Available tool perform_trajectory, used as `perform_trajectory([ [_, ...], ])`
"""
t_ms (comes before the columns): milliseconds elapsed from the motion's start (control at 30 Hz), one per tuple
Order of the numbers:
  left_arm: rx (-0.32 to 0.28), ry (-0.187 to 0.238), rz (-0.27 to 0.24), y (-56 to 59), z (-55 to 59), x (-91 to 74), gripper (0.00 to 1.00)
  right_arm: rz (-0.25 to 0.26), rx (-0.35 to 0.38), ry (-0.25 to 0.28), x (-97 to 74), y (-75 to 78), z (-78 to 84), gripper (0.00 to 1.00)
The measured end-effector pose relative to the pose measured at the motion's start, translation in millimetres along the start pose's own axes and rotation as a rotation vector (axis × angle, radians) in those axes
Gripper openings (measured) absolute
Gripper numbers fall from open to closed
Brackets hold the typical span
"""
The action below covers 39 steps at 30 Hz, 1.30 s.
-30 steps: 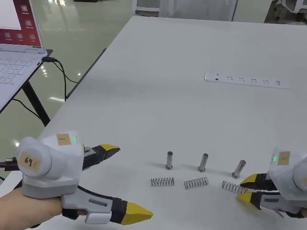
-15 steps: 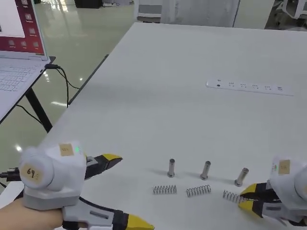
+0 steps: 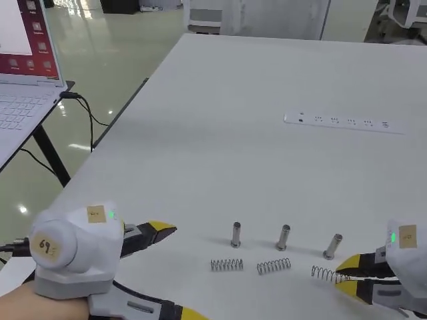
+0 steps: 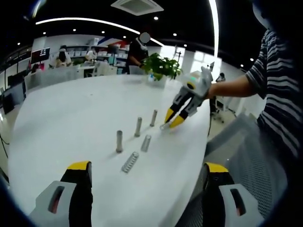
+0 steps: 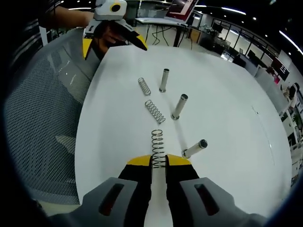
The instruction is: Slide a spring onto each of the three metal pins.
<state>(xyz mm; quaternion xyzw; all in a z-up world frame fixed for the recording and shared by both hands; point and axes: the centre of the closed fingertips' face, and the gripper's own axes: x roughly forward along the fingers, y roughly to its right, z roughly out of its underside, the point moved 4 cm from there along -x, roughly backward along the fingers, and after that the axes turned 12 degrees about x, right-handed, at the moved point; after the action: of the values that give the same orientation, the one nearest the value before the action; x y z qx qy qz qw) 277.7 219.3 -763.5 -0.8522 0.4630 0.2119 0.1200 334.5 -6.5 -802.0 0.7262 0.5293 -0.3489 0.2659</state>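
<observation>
On the white counter (image 3: 267, 167) three metal pins stand in a row: the left pin (image 3: 235, 235), the middle pin (image 3: 283, 237) and the right pin (image 3: 332, 246), well apart from one another. Just in front of each, on the person's side, a spring lies flat on the counter: the left spring (image 3: 227, 265), the middle spring (image 3: 274, 266) and the right spring (image 3: 323, 273). None of the springs is on a pin. The right hand-held gripper (image 3: 348, 276) sits low at the near right edge of the counter, its yellow-tipped jaws drawn close together and clenched on the near end of the right spring. In the right gripper view that spring runs straight out from between the jaw tips, with the right pin just beside it. The rest of the spring appears to lie on the counter. The left hand-held gripper (image 3: 179, 272) is held in a hand (image 3: 40, 303) at the near left corner, released, its jaws spread wide with nothing between them. It points across toward the pins and springs from well off to their left. Farther back on the counter lies a white power strip (image 3: 340, 122). An open laptop (image 3: 23, 67) sits on a separate stand to the left.
</observation>
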Motion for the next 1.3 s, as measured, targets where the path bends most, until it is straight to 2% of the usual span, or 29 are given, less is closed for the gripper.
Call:
perform_trajectory([
  [267, 0.010, -0.002, 0.045, 9.4, -3.5, 9.5, 0.91, -0.024, -0.057, 0.007, -6.8, -15.3, -12.3, 0.08],
  [600, 0.035, 0.016, 0.111, 19.6, -12.7, 28.8, 0.81, -0.045, -0.089, 0.012, -9.1, -25.0, -23.5, 0.08],
  [767, 0.065, 0.011, 0.161, 25.7, -16.4, 42.1, 0.72, -0.056, -0.099, 0.015, -8.3, -29.6, -28.0, 0.08],
  [1000, 0.103, -0.006, 0.196, 29.9, -18.9, 60.6, 0.57, -0.071, -0.092, 0.029, -6.4, -36.9, -35.1, 0.08],
  [1133, 0.122, 0.011, 0.234, 36.2, -26.6, 71.0, 0.50, -0.082, -0.095, 0.043, -5.9, -41.6, -41.1, 0.08],
  [1300, 0.134, 0.028, 0.256, 39.2, -32.6, 83.2, 0.42, -0.093, -0.107, 0.049, -6.1, -47.3, -44.6, 0.08],
])
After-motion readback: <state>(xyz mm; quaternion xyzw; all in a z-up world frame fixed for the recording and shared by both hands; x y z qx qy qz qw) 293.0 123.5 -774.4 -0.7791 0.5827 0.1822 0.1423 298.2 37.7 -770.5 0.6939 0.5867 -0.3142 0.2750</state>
